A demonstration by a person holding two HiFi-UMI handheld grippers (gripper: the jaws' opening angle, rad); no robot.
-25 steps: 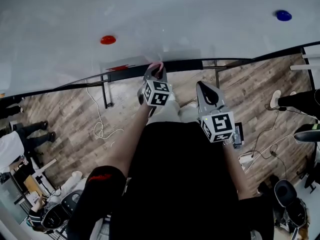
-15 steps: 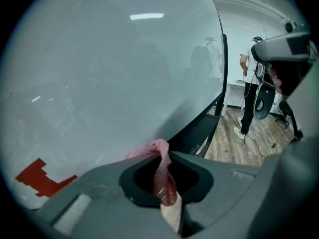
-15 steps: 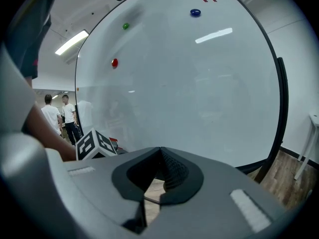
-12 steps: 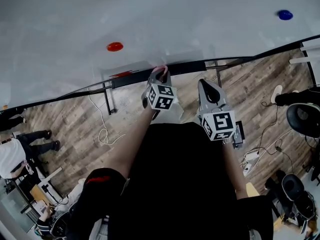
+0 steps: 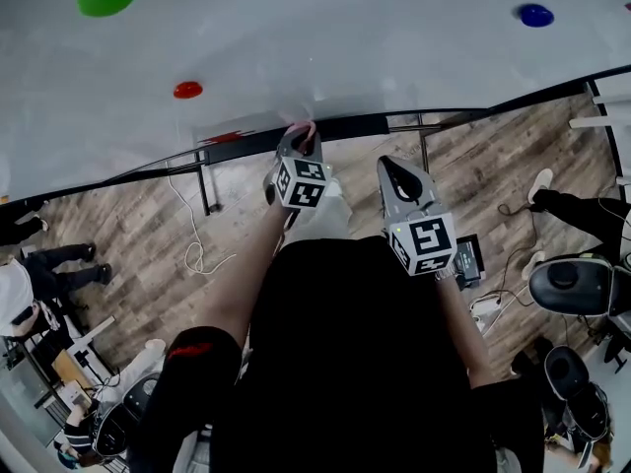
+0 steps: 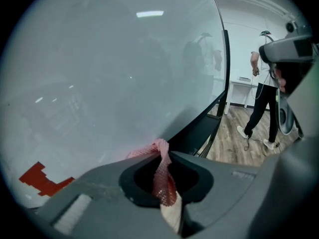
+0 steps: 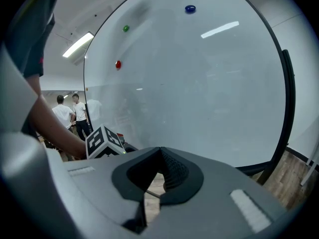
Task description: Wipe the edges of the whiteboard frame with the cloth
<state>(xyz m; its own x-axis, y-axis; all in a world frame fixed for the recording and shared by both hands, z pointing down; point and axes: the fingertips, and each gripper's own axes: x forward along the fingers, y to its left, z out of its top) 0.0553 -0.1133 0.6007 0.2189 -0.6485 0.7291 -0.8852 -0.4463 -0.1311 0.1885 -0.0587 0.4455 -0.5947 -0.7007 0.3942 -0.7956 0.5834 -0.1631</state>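
Left gripper (image 5: 299, 136) clamped on pink cloth (image 6: 163, 182) | cloth tip touches whiteboard (image 5: 325, 37) at bottom frame (image 6: 199, 132) | right gripper (image 7: 160, 152) closed, empty, nearer, just right

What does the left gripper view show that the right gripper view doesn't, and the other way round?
Only the left gripper view: the pink cloth pinched in the left gripper, pressed to the whiteboard near its black frame, and one person standing at the right. Only the right gripper view: the right gripper shut on nothing, the blue magnet, green magnet and red magnet, the left gripper's marker cube, and two bystanders. Both: the whiteboard, its frame and the wooden floor.
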